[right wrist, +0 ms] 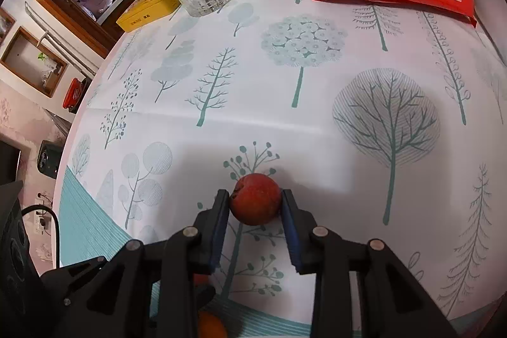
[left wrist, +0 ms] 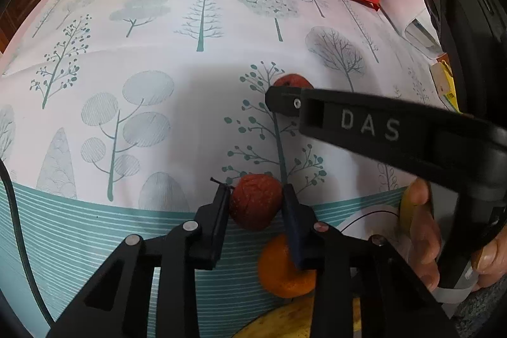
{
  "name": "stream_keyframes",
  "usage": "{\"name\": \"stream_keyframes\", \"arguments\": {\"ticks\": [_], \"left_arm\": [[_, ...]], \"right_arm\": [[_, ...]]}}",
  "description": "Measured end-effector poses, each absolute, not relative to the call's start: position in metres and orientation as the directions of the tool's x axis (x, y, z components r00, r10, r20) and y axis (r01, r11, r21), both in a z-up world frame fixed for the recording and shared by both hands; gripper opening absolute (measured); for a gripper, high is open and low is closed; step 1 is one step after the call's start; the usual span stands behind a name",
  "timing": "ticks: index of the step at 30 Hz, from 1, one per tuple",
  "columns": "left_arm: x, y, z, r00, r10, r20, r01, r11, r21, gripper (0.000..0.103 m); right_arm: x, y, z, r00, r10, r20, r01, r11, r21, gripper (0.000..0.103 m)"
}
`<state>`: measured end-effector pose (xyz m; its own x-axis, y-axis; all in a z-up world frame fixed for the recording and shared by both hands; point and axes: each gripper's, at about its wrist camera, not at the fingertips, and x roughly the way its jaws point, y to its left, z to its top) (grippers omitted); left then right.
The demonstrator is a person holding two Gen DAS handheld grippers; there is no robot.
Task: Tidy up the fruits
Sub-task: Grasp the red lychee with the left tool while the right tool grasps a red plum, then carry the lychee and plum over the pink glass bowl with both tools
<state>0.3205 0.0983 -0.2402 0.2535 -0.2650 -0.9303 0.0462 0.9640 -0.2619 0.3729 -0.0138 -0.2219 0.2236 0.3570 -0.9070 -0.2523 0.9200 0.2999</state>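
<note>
a wrinkled dark-red fruit (left wrist: 255,201) sits clamped between the pads of the left tool (left wrist: 256,205), near the tabletop's (left wrist: 190,84) front edge, beside an orange (left wrist: 285,270). the right tool (right wrist: 255,205) is clamped on a smoother red fruit (right wrist: 256,199) further in. only the left view shows the person's hand (left wrist: 424,230); only the right shows the room beyond the tabletop's left edge.

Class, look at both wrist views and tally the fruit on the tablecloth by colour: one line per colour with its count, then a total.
Red: 2, a wrinkled fruit in the left gripper and a smooth fruit in the right gripper
Orange: 1, orange
Yellow: 1, yellow fruit, partly hidden at the bottom edge
Total: 4
</note>
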Motion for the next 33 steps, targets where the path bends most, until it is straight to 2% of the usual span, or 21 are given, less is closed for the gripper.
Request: {"name": "stream_keyframes", "arguments": {"ticks": [11,23,33], "left_arm": [[0.316,0.105,-0.229,0.273,-0.232,-0.934,0.023,0.972,-0.235,0.030],[0.268,0.108,-0.144,0.411,-0.141,-0.901,0.078,0.990,-0.119,0.030],[0.206,0.076,-0.103,0.438,-0.160,-0.885,0.161,0.982,-0.098,0.030]], "right_arm": [[0.350,-0.033,-0.201,0.259,0.374,-0.890,-0.207,0.922,0.328,0.033],[0.271,-0.077,-0.129,0.422,0.363,-0.831,-0.153,0.932,0.329,0.033],[0.185,-0.103,-0.099,0.473,0.338,-0.814,-0.169,0.941,0.292,0.033]]}}
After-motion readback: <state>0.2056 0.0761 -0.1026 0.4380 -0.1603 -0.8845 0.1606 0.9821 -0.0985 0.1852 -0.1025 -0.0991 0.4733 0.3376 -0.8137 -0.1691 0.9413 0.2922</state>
